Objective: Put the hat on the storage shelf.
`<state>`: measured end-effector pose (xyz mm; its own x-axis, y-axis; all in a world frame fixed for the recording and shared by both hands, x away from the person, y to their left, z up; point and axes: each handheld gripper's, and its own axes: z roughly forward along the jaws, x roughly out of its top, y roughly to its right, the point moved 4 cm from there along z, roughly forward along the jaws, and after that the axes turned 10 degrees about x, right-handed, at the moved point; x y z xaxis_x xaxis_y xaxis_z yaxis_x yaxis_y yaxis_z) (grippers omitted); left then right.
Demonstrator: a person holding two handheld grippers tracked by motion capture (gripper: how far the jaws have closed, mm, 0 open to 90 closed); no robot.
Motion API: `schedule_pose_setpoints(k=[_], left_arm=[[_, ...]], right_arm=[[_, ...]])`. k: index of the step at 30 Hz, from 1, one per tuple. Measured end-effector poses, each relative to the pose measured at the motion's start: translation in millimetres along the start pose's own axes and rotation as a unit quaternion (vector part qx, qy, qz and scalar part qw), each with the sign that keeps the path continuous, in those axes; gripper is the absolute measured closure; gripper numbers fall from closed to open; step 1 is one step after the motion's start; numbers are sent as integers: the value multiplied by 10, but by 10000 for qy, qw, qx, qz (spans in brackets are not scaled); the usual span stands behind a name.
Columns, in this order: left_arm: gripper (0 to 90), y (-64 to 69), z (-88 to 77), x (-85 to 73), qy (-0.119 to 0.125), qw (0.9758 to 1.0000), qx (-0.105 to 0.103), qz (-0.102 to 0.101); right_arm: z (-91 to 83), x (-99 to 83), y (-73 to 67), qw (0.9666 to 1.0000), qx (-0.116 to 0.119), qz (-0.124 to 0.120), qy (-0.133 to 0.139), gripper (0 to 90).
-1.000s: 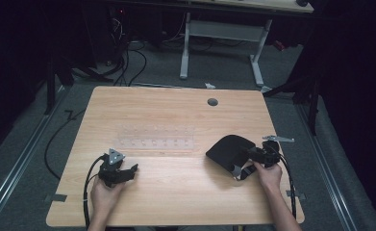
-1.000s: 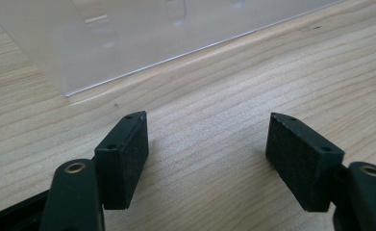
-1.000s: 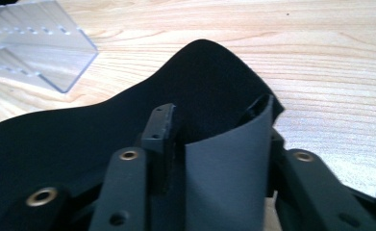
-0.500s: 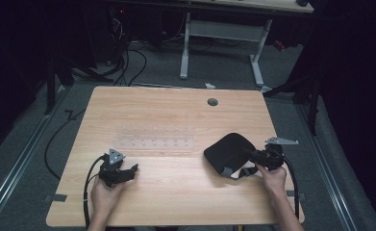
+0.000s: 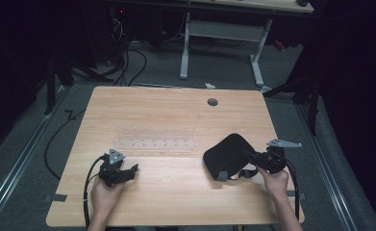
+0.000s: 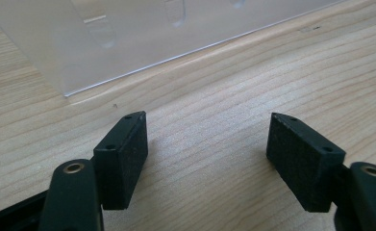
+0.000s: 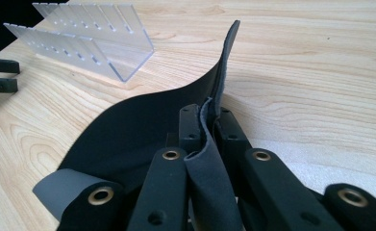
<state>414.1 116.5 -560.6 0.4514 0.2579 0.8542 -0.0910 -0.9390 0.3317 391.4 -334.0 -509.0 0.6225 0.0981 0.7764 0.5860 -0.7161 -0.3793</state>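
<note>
A pale wooden table [image 5: 176, 120] stands on grey carpet in a dark room, a clear acrylic rack [image 5: 156, 137] at its middle. The right gripper [image 5: 253, 158], its jaws having just closed, pinches the edge of a black leather piece [image 5: 226, 156] lying at the table's right; the left gripper [image 5: 130, 169] rests with jaws apart, holding nothing.

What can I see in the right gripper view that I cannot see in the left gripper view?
The right gripper view looks along the right gripper, whose jaws are shut on an edge of the black sheet; the sheet curves up from the table, with a grey underside at the lower left. The left gripper view looks along the left gripper, whose jaws stand open over bare wood with nothing between them. Both views include the wooden table and the clear plastic rack, which is close ahead in the left gripper view.
</note>
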Motion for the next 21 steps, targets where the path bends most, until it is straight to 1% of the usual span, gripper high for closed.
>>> schedule_pose_setpoints(k=[7,10,11,13,21], left_arm=[[311,1,1,2,-12,10000,-12,-13],[311,1,1,2,-16,10000,-18,-14],[312,1,2,2,-14,10000,-17,-14],[312,2,2,2,-13,10000,-15,-13],[299,3,-4,-3,-46,10000,-69,35]], right_arm=[[-116,4,-81,9999,-34,35,130,846],[-168,-4,-119,9997,-111,156,182,845],[-195,-16,-146,9994,-104,218,237,846],[-204,-21,-154,9993,-91,219,281,846],[-272,-51,-270,9990,-19,232,371,845]])
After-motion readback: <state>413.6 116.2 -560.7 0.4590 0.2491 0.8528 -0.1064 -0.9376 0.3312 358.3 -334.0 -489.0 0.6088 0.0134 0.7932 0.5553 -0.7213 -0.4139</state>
